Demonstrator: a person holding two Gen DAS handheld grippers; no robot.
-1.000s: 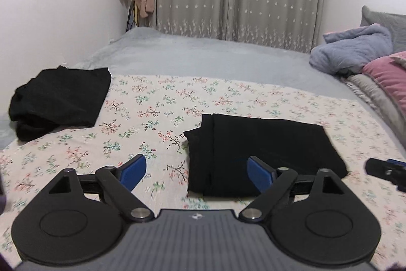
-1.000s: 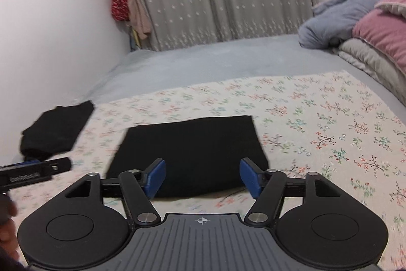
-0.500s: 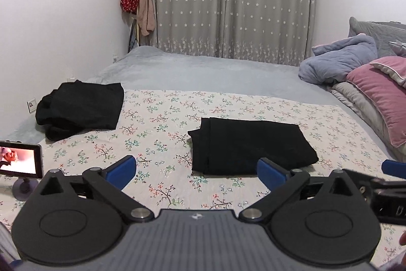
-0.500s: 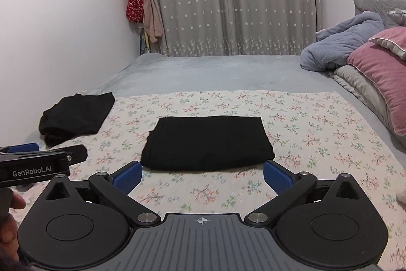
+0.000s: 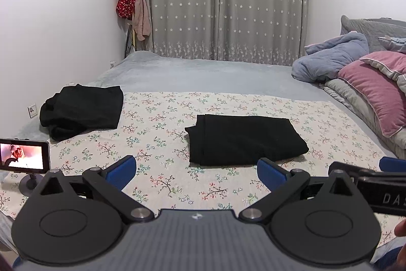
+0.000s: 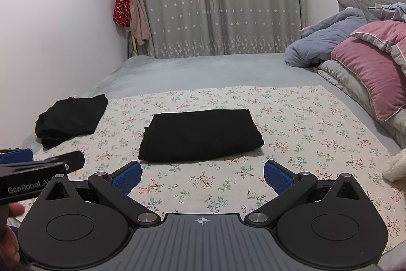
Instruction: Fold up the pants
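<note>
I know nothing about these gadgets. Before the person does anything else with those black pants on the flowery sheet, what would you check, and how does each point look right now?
1. Folded pants lie flat as a neat rectangle on the floral sheet: ok.
2. Left gripper open, nothing between its blue pads: ok.
3. Right gripper open and empty: ok.
4. Both grippers clear of the folded pants, sheet showing between: ok.
5. Second black garment at the sheet's left edge looks bunched, not tidily folded: not ok.
6. Layers inside the fold are even: cannot tell, hidden from both views.
</note>
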